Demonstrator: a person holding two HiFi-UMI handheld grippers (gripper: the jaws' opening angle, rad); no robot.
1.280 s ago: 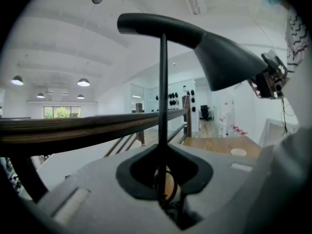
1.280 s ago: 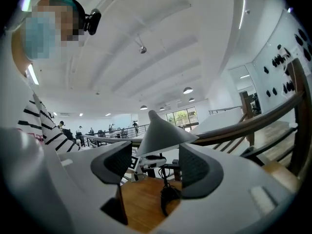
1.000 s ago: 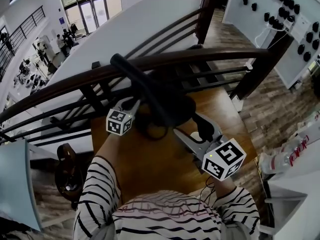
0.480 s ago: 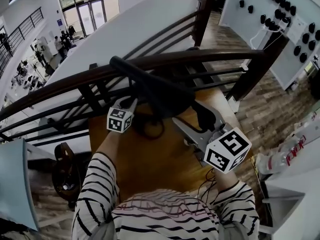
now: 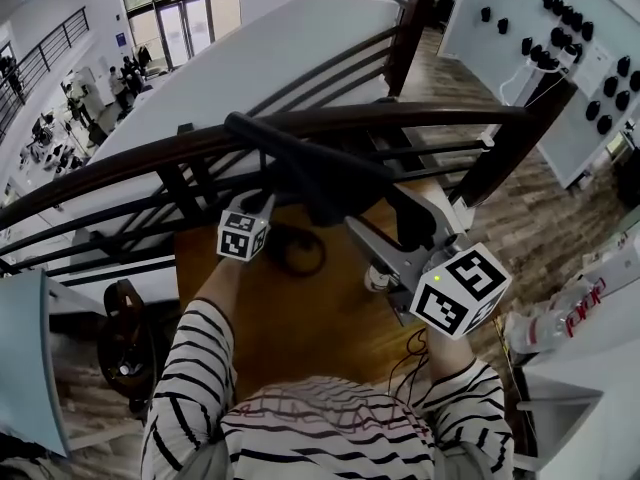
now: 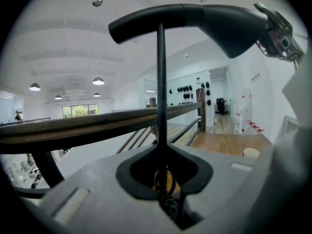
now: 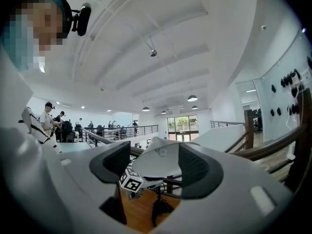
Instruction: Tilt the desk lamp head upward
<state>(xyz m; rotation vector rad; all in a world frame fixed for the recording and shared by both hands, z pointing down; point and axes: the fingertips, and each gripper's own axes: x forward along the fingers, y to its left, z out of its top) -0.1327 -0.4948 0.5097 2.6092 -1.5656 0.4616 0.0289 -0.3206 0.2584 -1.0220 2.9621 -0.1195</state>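
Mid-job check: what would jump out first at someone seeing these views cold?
The black desk lamp head stands out first, raised above the wooden table beside the dark railing. The right gripper is clamped on its wide end. Below it, the left gripper is shut on the lamp's thin stem.

Left gripper [image 6: 165, 179] clamps stem [image 6: 160, 82] (thin); lamp head [image 6: 195, 18] above.

Bright indoor light, ceiling lamps [image 6: 98, 81] glowing, fisheye-warped edges, left gripper [image 6: 163, 179] blurred
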